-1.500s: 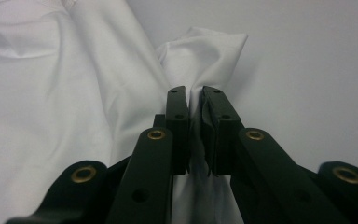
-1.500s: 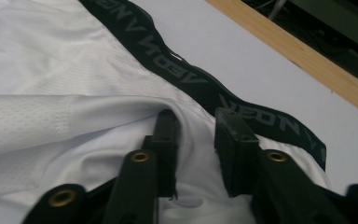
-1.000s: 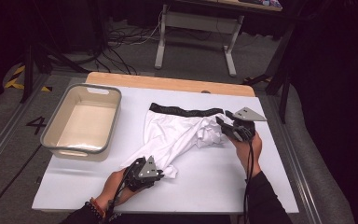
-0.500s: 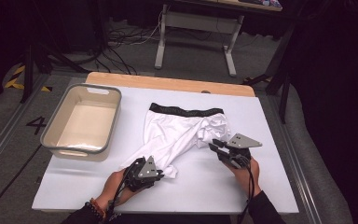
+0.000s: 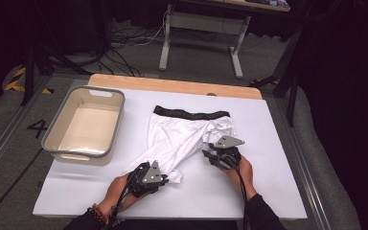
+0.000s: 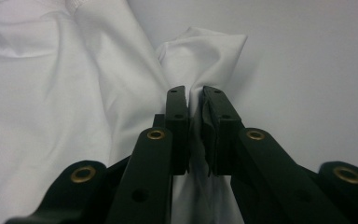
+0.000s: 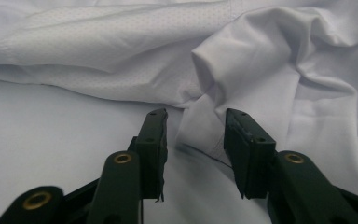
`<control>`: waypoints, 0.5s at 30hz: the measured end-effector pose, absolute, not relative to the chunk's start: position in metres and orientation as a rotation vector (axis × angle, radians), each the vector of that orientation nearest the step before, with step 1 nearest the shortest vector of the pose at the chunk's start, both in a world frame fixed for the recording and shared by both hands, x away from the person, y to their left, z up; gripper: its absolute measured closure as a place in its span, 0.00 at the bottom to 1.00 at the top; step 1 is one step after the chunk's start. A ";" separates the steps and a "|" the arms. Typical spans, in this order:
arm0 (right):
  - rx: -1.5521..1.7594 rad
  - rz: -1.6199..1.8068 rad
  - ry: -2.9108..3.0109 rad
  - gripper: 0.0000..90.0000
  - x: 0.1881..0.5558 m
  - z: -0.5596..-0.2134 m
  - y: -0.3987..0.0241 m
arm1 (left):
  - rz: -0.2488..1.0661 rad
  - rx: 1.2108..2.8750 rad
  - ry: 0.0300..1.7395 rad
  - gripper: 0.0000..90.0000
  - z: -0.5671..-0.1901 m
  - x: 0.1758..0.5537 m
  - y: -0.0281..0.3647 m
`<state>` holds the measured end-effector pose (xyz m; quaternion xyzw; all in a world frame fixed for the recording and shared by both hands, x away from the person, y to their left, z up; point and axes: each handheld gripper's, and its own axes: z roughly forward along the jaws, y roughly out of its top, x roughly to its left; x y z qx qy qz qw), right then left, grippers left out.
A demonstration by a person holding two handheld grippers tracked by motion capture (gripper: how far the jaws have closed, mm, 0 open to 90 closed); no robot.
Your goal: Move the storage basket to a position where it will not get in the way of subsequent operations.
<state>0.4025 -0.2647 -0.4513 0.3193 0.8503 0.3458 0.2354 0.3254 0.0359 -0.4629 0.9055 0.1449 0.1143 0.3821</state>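
White shorts (image 5: pixel 182 134) with a black waistband (image 5: pixel 191 114) lie spread on the white table (image 5: pixel 273 191). My left gripper (image 5: pixel 169 174) is at the near left leg, shut on a bunched fold of the hem (image 6: pixel 200 56). My right gripper (image 5: pixel 207 154) sits low at the crumpled right leg. In the right gripper view its jaws (image 7: pixel 196 120) stand apart around a loose fold of the shorts (image 7: pixel 261 56). They have just been opening, and the pads do not press on the cloth.
An empty beige bin (image 5: pixel 57 148) with a grey rim stands at the table's left. A wooden strip (image 5: pixel 172 85) runs along the far edge. A desk frame (image 5: pixel 165 43) and cables sit on the floor beyond.
The right gripper has sunk toward the table and come nearer the person, by the right leg of the shorts. The left gripper has kept still with its hold on the hem.
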 end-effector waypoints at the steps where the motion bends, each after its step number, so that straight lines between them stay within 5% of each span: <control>1: 0.892 0.941 2.335 0.64 0.405 -0.452 -0.264 | 0.293 2.310 0.369 0.90 -0.463 0.325 0.036; 15: 1.016 0.928 2.335 0.96 0.420 -0.452 -0.264 | 0.301 2.310 0.361 0.90 -0.463 0.325 0.036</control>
